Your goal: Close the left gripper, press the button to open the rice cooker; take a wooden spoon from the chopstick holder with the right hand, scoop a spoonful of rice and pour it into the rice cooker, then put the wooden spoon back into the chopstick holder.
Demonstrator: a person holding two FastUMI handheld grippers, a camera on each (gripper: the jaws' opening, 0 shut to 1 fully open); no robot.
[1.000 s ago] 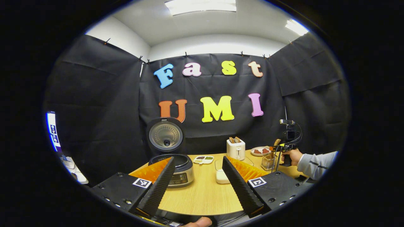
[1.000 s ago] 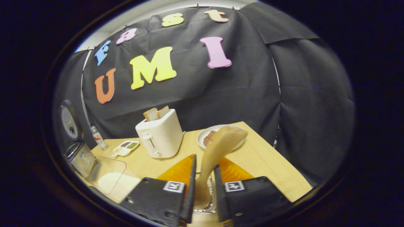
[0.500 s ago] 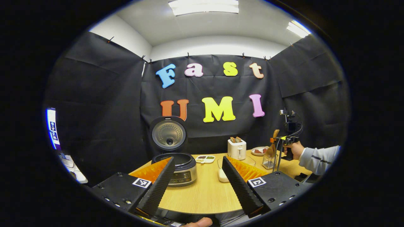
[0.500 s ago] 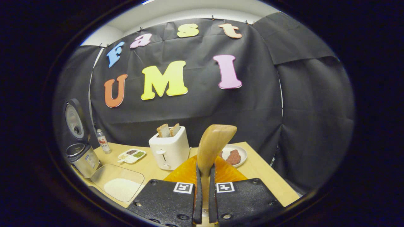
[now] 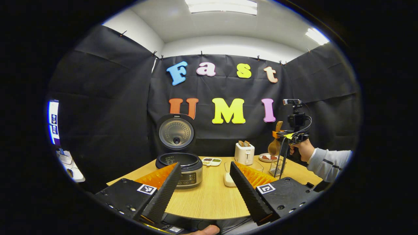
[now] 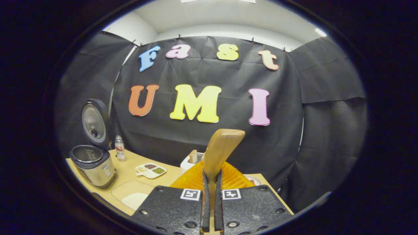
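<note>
The rice cooker (image 5: 179, 164) stands at the table's left with its lid (image 5: 176, 132) raised; it also shows in the right gripper view (image 6: 93, 164). My left gripper (image 5: 205, 166) hangs open over the near table edge, with nothing between its fingers. My right gripper (image 6: 211, 174) is shut on the wooden spoon (image 6: 222, 148), whose broad end sticks up past the fingers. In the left gripper view, that gripper (image 5: 283, 134) holds the spoon (image 5: 273, 148) above the wire chopstick holder (image 5: 277, 167). A clear container of white rice (image 5: 229, 179) sits mid-table, also seen low in the right gripper view (image 6: 134, 197).
A white toaster (image 5: 244, 152) with bread, a plate (image 5: 266, 158) and a small divided dish (image 5: 211, 161) stand along the back of the wooden table (image 5: 209, 199). A small bottle (image 6: 120, 148) stands beside the cooker. A hand (image 5: 302, 148) and grey sleeve hold the right gripper.
My right gripper shut on the spoon and lifted it up out of the chopstick holder, its view swinging to level. The left gripper stayed open and rose slightly.
</note>
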